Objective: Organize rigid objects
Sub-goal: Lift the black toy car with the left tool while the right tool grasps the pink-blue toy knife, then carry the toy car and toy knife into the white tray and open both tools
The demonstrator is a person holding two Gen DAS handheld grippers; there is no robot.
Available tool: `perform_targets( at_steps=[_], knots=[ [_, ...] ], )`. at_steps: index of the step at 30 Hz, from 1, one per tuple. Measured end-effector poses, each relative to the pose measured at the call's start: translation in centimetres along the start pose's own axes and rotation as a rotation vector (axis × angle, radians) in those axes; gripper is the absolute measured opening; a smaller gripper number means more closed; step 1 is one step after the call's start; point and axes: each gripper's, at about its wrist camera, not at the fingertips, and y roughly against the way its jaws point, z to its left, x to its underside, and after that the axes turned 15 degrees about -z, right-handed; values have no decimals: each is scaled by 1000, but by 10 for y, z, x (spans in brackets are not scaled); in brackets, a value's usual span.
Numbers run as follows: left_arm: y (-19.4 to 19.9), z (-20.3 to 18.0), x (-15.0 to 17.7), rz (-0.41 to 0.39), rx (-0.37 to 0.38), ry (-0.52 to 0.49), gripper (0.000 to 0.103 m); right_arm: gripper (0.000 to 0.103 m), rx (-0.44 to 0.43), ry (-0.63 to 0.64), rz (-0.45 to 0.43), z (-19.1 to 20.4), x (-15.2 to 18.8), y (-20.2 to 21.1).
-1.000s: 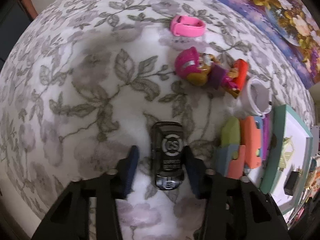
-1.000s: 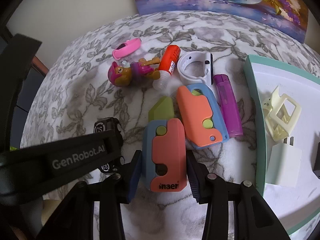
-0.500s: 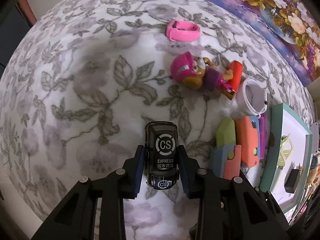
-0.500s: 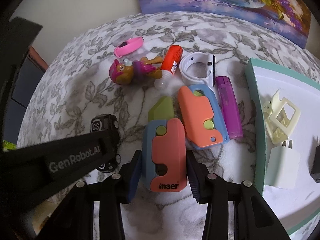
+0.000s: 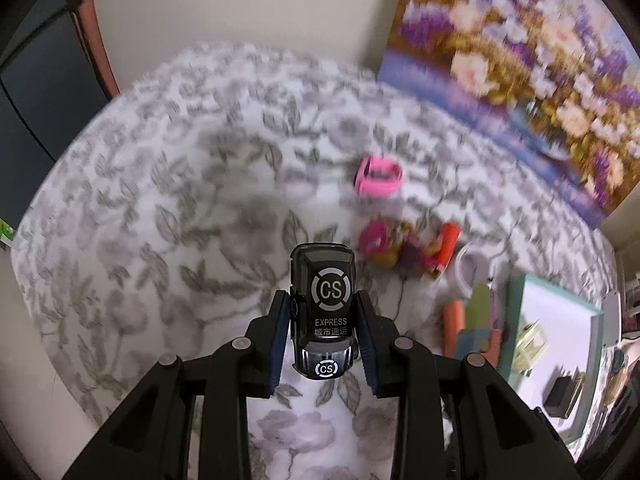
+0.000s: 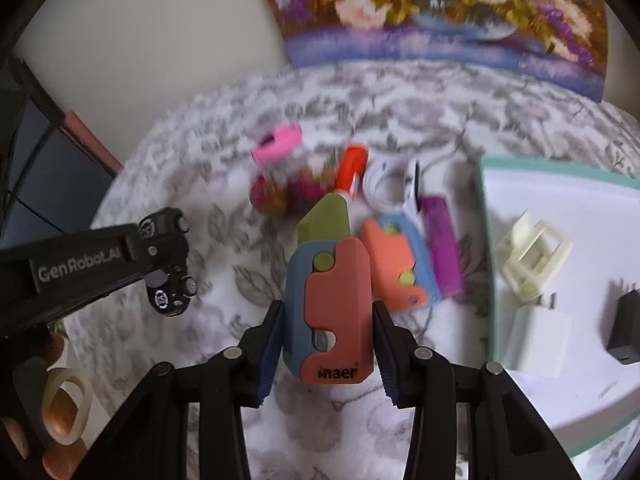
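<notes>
1. the left claw (image 5: 322, 330) is clamped on the black toy car (image 5: 323, 308), pads on its two flanks, and carries it clear of the floral-cloth counter (image 5: 160, 240); the car's long axis runs straight ahead along the fingers.
2. the right claw (image 6: 328, 334) grips the orange-and-blue toy knife (image 6: 330, 308) by its handle sides, green blade pointing forward, long axis in line with the fingers.
3. the teal-rimmed tray (image 6: 486, 240), likely the goal, lies to the right of both claws; it is just beside the right claw and well apart from the left one, so the right hand is nearer.
4. between the left claw and the tray sit the second orange toy knife (image 6: 396, 268) and purple lighter (image 6: 442, 248); the car's path probably has to pass above them.
5. both views are blurred, so finer detail is unclear.
</notes>
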Motion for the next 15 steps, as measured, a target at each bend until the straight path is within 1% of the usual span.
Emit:
perform_targets(
  at_steps=[2,5,10,15],
  knots=[
    [8,-1,-4,-31,0,-1,34,45,-6,-10,-39,-2,-8,12],
    [18,-8,-5,-58,0,-11,34,45,-1,-34,-86,-11,-17,27],
    [28,-29,-2,-73,18,-53,34,45,73,-86,-115,-40,-28,38],
    [37,-72,12,-75,48,-149,34,45,139,-145,-120,-80,-30,40]
  ],
)
